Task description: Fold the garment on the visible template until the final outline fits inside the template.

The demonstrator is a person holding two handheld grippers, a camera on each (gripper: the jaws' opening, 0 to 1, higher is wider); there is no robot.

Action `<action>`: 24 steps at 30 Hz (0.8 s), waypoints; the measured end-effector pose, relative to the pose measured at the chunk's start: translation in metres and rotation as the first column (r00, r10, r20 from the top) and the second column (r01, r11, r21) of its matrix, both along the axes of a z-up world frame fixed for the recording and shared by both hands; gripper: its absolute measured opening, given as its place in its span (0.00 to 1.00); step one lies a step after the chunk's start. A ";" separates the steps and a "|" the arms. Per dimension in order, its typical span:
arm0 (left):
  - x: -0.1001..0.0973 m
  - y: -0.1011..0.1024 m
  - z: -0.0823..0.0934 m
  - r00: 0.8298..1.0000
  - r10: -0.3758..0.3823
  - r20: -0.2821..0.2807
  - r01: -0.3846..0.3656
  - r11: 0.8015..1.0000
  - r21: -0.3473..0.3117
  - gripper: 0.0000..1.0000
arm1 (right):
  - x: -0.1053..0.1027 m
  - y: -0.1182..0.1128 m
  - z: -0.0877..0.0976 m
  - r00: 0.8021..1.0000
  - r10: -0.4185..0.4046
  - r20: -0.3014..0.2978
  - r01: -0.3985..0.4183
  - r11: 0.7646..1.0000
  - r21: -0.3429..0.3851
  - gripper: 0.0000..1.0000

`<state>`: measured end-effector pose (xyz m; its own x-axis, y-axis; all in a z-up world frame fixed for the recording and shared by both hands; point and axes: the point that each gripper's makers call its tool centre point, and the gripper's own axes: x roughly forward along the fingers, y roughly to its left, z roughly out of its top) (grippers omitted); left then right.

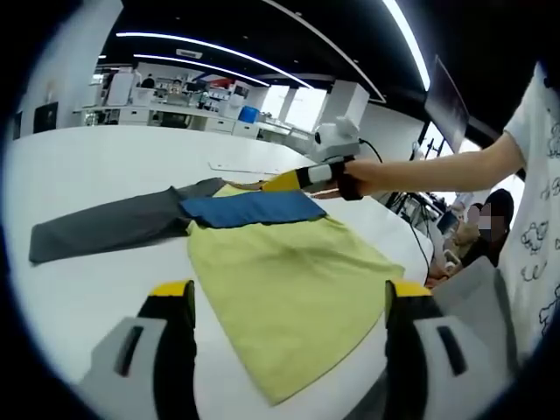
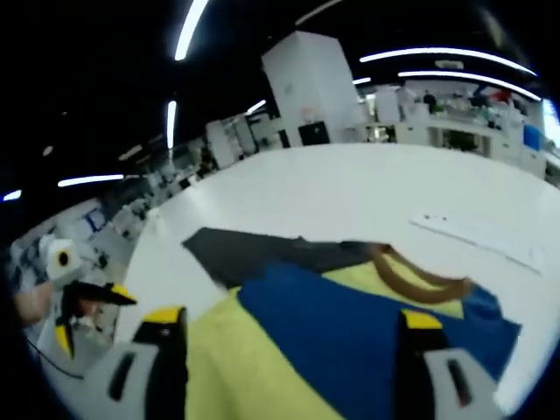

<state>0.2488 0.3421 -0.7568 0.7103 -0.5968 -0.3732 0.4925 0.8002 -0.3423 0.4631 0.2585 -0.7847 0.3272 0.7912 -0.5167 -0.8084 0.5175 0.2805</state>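
Observation:
A yellow-green shirt (image 1: 289,271) lies flat on the white table (image 1: 96,175). One blue sleeve (image 1: 249,208) is folded across its chest, and a grey sleeve (image 1: 105,226) stretches out to the left. My left gripper (image 1: 289,293) is open and hovers over the shirt's near hem. The right gripper (image 1: 284,182), held in a person's hand, reaches in from the right to the collar end. In the right gripper view my right gripper (image 2: 293,328) is open above the blue sleeve (image 2: 367,332), with the tan collar (image 2: 420,284) and grey sleeve (image 2: 254,249) ahead. The left gripper (image 2: 92,302) shows at far left.
A pale flat strip (image 1: 245,166) (image 2: 481,232) lies on the table beyond the shirt. A person's arm (image 1: 437,171) crosses from the right, and another person sits past the table edge. Desks and cabinets (image 1: 184,109) line the far side of the room.

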 end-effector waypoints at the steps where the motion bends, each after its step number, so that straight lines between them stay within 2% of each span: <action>1: 0.000 -0.001 0.000 1.000 0.000 0.001 0.000 1.000 -0.003 0.87 | 0.003 -0.011 -0.001 1.000 -0.027 -0.012 0.027 1.000 -0.004 1.00; 7: 0.002 -0.003 -0.001 1.000 -0.006 -0.003 0.006 1.000 -0.006 0.87 | 0.020 -0.061 -0.002 0.995 -0.103 0.009 0.103 0.994 -0.047 0.99; 10: 0.002 -0.006 -0.002 1.000 -0.014 -0.006 0.014 1.000 -0.006 0.87 | 0.023 -0.084 -0.003 0.990 -0.138 0.015 0.138 0.988 -0.068 0.90; 13: 0.002 -0.007 -0.004 1.000 -0.024 -0.009 0.024 1.000 -0.003 0.87 | 0.024 -0.104 -0.006 0.982 -0.191 0.012 0.191 0.978 -0.087 0.93; 14: 0.002 -0.008 -0.003 1.000 -0.026 -0.010 0.026 1.000 -0.004 0.87 | 0.025 -0.111 -0.008 0.981 -0.194 0.012 0.195 0.976 -0.094 0.92; 17: 0.002 -0.010 -0.004 0.999 -0.034 -0.011 0.034 0.999 -0.003 0.87 | 0.030 -0.127 -0.013 0.975 -0.221 0.025 0.223 0.967 -0.121 0.85; 19: 0.003 -0.011 -0.004 0.999 -0.037 -0.012 0.037 0.999 -0.004 0.87 | 0.028 -0.140 -0.019 0.966 -0.256 0.022 0.256 0.953 -0.161 0.80; 23: 0.003 -0.013 -0.005 0.999 -0.040 -0.013 0.040 0.999 -0.007 0.87 | 0.024 -0.152 -0.026 0.959 -0.284 0.021 0.283 0.942 -0.180 0.64; 24: 0.003 -0.013 -0.005 0.999 -0.040 -0.015 0.040 0.999 -0.010 0.87 | 0.023 -0.156 -0.029 0.955 -0.295 0.026 0.294 0.934 -0.204 0.61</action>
